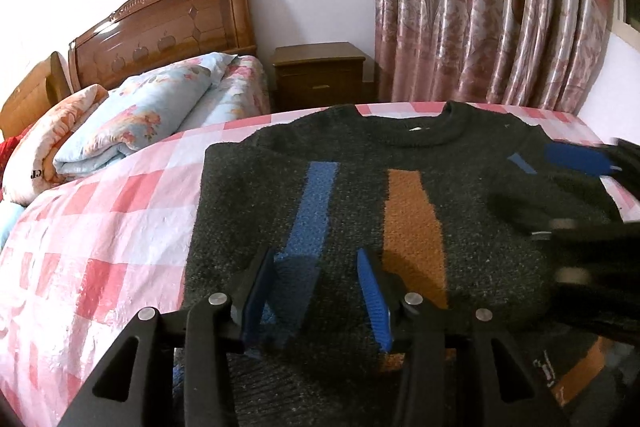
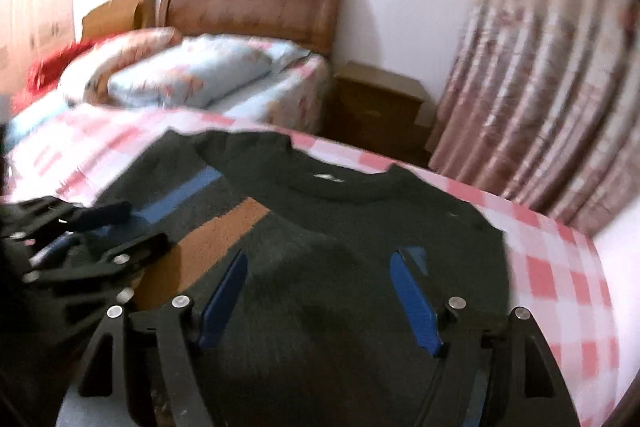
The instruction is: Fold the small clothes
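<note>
A dark grey knit sweater (image 1: 360, 163) with a blue and an orange stripe lies flat on the pink and white checked bed cover (image 1: 120, 211), its collar toward the far edge. My left gripper (image 1: 316, 263) hovers just above the lower front of the sweater, over the blue stripe; its blue pads stand apart with no cloth pinched between them. The right gripper (image 2: 318, 259) hangs open and wide over the sweater (image 2: 340, 227), right of the orange stripe. It shows blurred at the right edge of the left wrist view, with nothing between its fingers.
Folded floral quilts (image 1: 132, 115) lie at the head of the bed under a wooden headboard (image 1: 160, 27). A wooden nightstand (image 1: 320, 75) stands beyond the bed's far edge, next to flowered curtains (image 1: 500, 15). Bare checked cover (image 2: 560, 287) lies right of the sweater.
</note>
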`<action>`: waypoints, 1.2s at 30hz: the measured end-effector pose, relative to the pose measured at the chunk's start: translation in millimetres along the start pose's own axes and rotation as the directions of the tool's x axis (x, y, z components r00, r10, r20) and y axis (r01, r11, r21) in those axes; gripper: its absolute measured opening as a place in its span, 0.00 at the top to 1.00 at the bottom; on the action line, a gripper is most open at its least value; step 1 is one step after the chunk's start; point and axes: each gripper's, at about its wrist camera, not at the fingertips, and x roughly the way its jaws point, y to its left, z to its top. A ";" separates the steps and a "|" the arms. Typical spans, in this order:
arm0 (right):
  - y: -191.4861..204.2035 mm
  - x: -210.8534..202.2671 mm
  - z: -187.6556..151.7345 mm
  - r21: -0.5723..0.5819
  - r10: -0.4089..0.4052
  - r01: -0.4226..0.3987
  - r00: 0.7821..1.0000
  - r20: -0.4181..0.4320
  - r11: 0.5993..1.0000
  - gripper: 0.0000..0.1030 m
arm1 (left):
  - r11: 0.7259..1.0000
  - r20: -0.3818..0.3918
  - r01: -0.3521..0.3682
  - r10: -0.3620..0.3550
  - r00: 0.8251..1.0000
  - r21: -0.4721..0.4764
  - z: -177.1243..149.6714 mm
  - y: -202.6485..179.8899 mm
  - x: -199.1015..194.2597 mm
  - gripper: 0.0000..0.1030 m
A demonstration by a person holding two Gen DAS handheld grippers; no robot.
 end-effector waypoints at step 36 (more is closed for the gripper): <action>-49.9 -42.3 -106.5 0.178 0.048 -0.027 0.992 -0.113 0.984 0.00 | 0.997 -0.071 0.078 -0.078 0.994 -0.002 -81.3 22.3 -59.2 0.52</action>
